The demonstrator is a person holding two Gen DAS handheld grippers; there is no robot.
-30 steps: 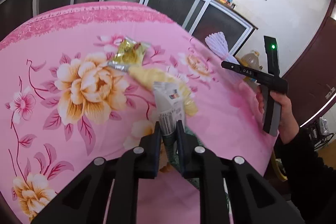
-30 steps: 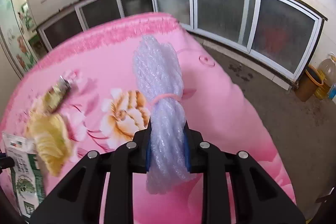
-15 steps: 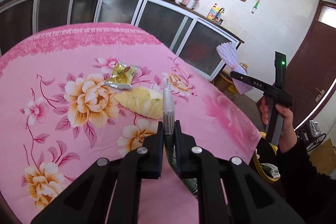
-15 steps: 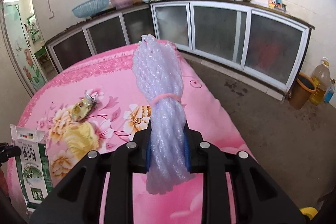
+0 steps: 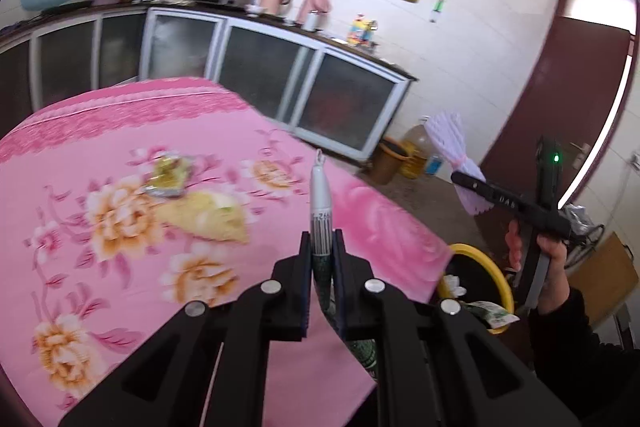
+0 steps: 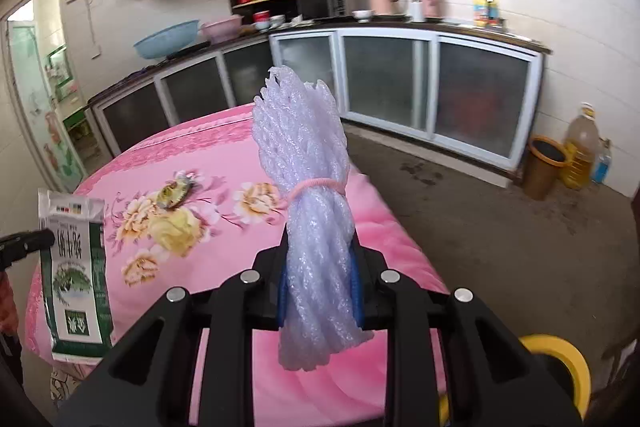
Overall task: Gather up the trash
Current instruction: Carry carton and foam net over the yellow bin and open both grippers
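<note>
My left gripper [image 5: 321, 243] is shut on a white-and-green printed bag [image 5: 322, 211], which I see edge-on above the pink flowered tablecloth [image 5: 100, 131]. The right wrist view shows the same bag [image 6: 76, 275] flat-on at the left. My right gripper [image 6: 320, 255] is shut on a white foam net bundle [image 6: 308, 163] tied with a pink band. It hangs past the table's edge, above a yellow-rimmed bin [image 5: 480, 259] that holds some scraps. A shiny yellow wrapper [image 5: 170, 173] and a crumpled yellow piece [image 5: 208, 215] lie on the cloth.
Glass-fronted cabinets [image 6: 400, 87] run along the far wall. An orange bin [image 6: 544, 163] and an oil bottle [image 6: 580, 147] stand on the floor by them. A person's hand [image 5: 552, 267] grips the right tool near a dark red door [image 5: 560, 99].
Both grippers have risen and moved off toward the table's right edge with their loads. The bag has turned edge-on to the left camera. The yellow-rimmed bin has come into view.
</note>
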